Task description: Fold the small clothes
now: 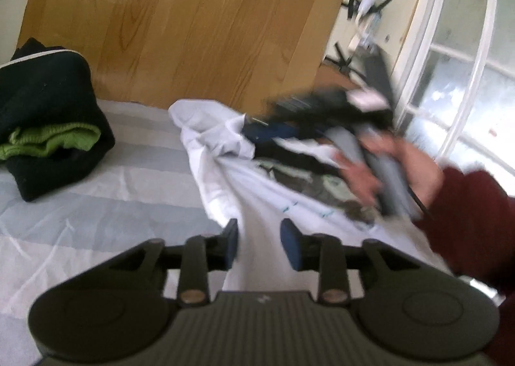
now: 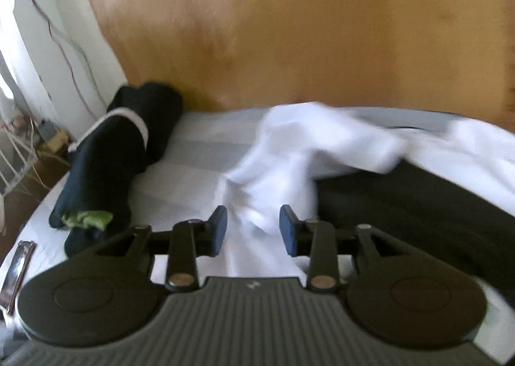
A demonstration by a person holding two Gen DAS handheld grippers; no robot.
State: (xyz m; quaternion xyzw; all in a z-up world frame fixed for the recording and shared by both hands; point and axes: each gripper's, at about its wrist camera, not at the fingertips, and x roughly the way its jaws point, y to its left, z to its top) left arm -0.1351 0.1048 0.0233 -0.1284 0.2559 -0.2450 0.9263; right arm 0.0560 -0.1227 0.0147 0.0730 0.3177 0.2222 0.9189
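Both the left gripper (image 1: pixel 259 243) and right gripper (image 2: pixel 252 229) are standing part-open astride the crumpled white cotton garment (image 1: pixel 257 192), pads apparently not pinching it, probably for regripping, right of the finished dark folded stack (image 1: pixel 48 118).

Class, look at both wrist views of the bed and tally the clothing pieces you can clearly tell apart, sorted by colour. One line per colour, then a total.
White: 1, the white garment spread across the bed.
Black: 1, the black garment bundled near the bed's far left edge.
Green: 1, the green garment tucked inside the black one.
Total: 3. The blurred dark pieces by the person's hand are too smeared to count.
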